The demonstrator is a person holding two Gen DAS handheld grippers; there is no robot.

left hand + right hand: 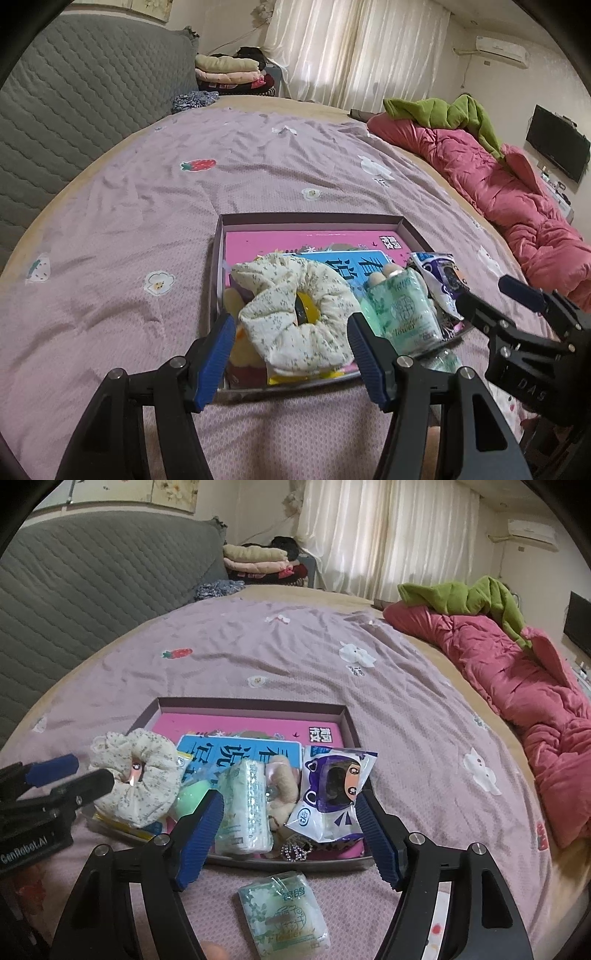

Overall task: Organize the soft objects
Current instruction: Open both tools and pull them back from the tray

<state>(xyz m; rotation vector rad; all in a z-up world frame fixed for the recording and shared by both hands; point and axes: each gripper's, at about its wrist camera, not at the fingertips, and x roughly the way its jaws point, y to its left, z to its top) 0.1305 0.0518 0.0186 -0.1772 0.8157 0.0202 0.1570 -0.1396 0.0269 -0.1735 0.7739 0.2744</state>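
Tray (343,716): lies on the bed (295,657).
Scrunchie (142,779): in the tray, at its left.
Doll packet (332,794): in the tray, at its right.
Tissue pack (284,910): on the bed, before the tray.

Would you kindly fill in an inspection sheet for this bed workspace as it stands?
Surface: bed sheet, lilac with printed patches, wrinkled.
Job's things: shallow box holding a floral scrunchie, a tissue pack and a cartoon packet over pink and blue booklets; a second tissue pack lies on the sheet outside the box's near edge.
Clutter: pink quilt with a green garment on top.
Grippers: left gripper open, around the scrunchie; right gripper open, empty.
Cables: nothing seen on the bed.
Surroundings: grey headboard, folded clothes, curtains, air conditioner.
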